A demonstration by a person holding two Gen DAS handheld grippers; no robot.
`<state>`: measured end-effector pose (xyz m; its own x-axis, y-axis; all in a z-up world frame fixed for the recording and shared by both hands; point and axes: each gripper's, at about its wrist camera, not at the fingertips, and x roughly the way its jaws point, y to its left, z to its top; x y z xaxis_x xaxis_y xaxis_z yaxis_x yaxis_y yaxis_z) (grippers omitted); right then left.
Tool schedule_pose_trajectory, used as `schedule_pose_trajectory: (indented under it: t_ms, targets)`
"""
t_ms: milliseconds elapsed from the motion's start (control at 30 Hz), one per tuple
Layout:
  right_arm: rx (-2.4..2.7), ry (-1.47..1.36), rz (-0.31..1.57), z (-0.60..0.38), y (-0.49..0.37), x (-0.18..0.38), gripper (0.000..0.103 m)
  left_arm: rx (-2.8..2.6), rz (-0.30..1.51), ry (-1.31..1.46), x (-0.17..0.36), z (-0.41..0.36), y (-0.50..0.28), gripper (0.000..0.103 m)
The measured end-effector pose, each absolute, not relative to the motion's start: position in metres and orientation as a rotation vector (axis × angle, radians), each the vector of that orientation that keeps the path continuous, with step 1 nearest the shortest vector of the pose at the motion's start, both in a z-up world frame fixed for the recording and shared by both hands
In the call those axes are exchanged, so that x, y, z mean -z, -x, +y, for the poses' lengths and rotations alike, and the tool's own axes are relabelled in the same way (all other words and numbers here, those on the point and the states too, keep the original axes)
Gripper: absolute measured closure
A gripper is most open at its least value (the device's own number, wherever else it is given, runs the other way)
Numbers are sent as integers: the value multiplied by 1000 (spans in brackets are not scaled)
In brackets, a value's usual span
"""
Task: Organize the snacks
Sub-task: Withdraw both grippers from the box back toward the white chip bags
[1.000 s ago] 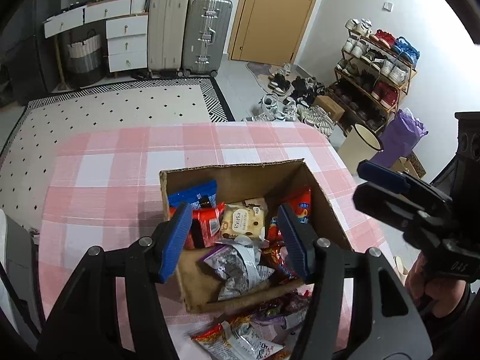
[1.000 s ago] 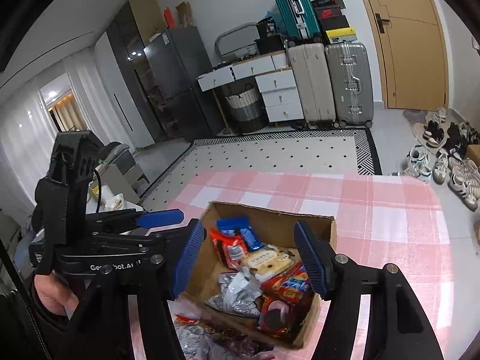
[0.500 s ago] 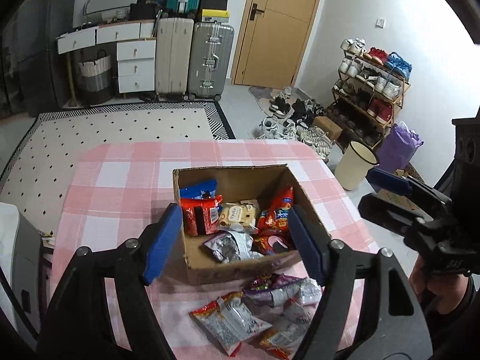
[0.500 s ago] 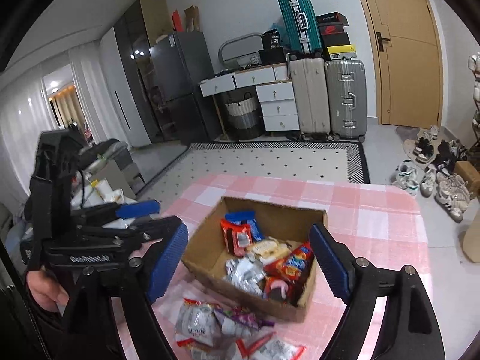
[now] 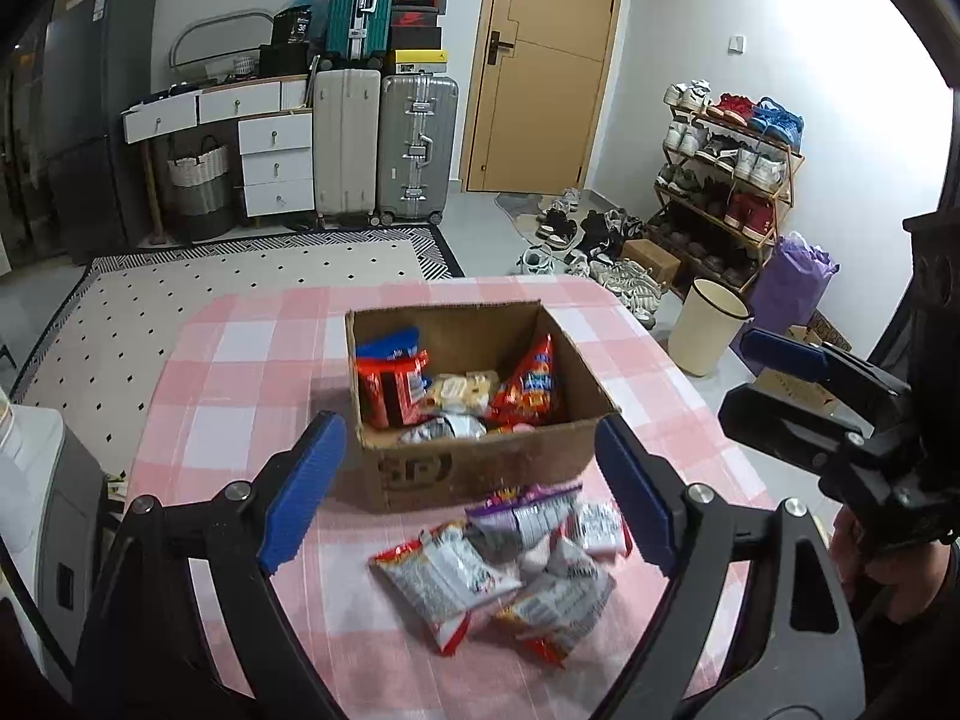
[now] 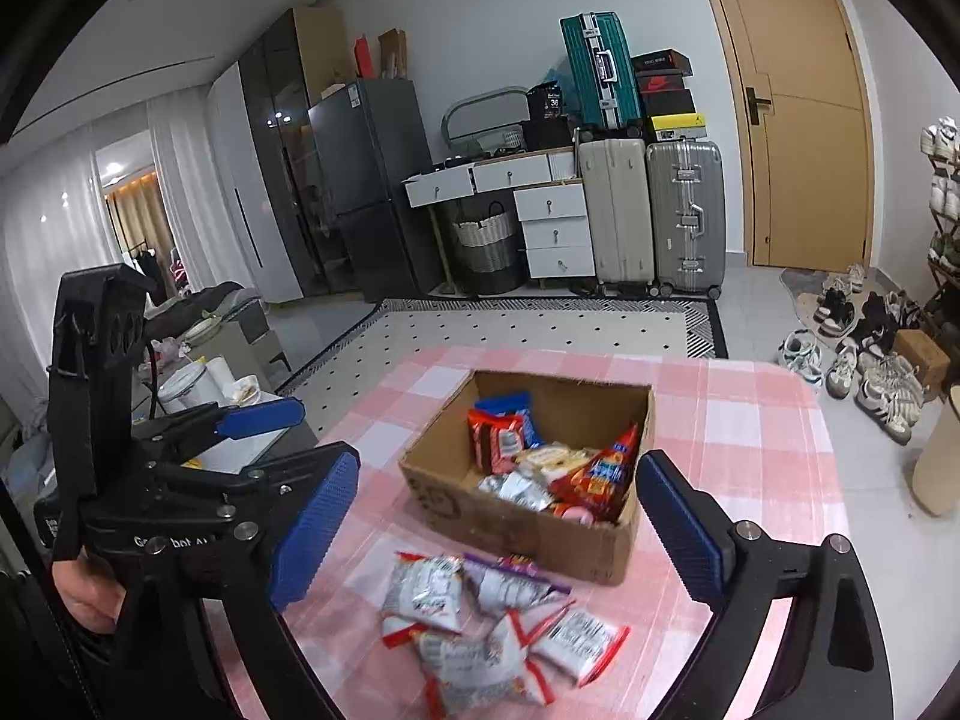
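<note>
Snacks fill the cardboard box (image 5: 480, 468) at your 12 o'clock on the pink checked tablecloth (image 5: 240, 372), and a loose pile of snack packets (image 5: 504, 564) lies on the cloth just in front of it. Your left gripper (image 5: 474, 492) and right gripper (image 6: 498, 528) both hover above that pile, jaws opening, nothing gripped. In the left wrist view the right gripper sits at 3 o'clock.

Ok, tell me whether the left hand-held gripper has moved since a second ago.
Yes. The left hand-held gripper has pulled back from the cardboard box, its jaws opening and empty; the loose snack packets now lie between its fingers.
</note>
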<state>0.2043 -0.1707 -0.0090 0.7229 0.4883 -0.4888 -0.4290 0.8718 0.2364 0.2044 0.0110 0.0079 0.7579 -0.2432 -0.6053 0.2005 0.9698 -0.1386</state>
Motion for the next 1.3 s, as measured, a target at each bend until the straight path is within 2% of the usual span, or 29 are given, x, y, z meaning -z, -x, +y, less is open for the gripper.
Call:
schedule_pose_trajectory:
  t_ms: [267, 500, 1300]
  targets:
    - [-501, -137, 561, -176, -168, 24, 1, 234, 703, 79, 12, 9, -169, 16]
    - [-485, -117, 591, -176, -152, 40, 1, 197, 733, 97, 38, 15, -145, 3]
    - [-511, -93, 782, -146, -152, 148, 1, 176, 840, 188, 116, 47, -108, 1]
